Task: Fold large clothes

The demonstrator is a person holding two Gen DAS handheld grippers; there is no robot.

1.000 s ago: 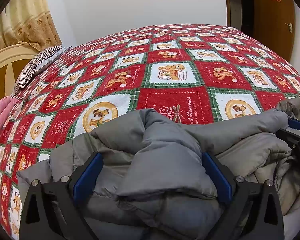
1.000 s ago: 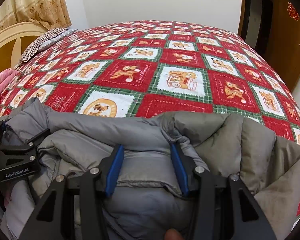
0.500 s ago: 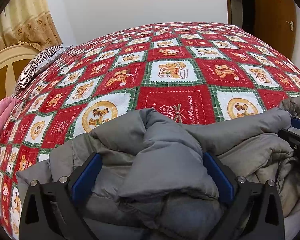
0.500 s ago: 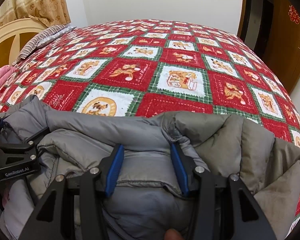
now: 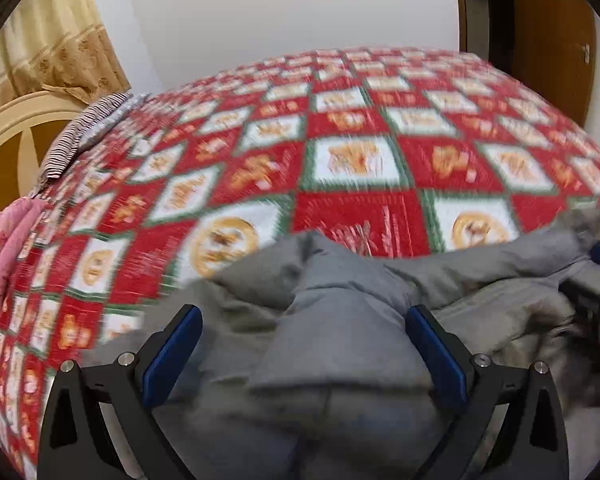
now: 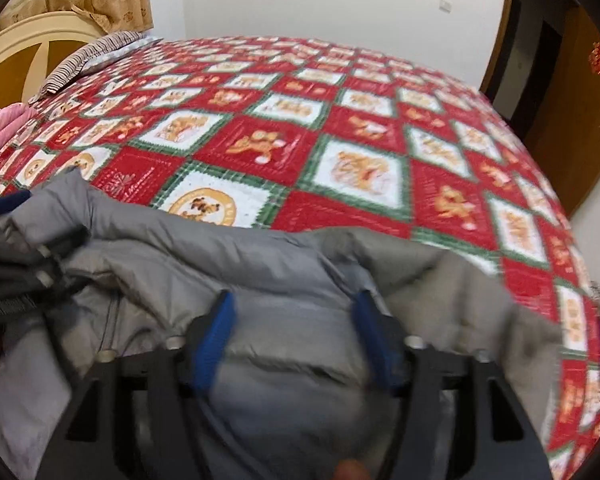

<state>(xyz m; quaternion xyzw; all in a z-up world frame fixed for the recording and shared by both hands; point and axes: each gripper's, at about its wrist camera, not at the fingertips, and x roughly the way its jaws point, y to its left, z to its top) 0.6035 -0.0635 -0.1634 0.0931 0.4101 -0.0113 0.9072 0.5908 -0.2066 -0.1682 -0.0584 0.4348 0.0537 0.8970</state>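
Observation:
A grey puffy down jacket (image 5: 340,320) is bunched at the near edge of a bed with a red, white and green patchwork quilt (image 5: 340,160). My left gripper (image 5: 304,344) is shut on a thick fold of the jacket between its blue pads. My right gripper (image 6: 294,336) is shut on another fold of the same jacket (image 6: 260,264), to the right of the left one. The right gripper shows at the right edge of the left wrist view (image 5: 596,292); the left gripper shows at the left edge of the right wrist view (image 6: 16,276). Both views are motion-blurred.
A striped pillow (image 5: 80,136) and a cream headboard (image 5: 16,128) stand at the far left, with pink bedding (image 5: 4,264) near them. A brown door (image 6: 580,92) is at the right. The quilt (image 6: 340,140) stretches flat beyond the jacket.
Both grippers have lifted with the jacket still held, so the bed sits lower and farther in both views. The views have become blurred from motion.

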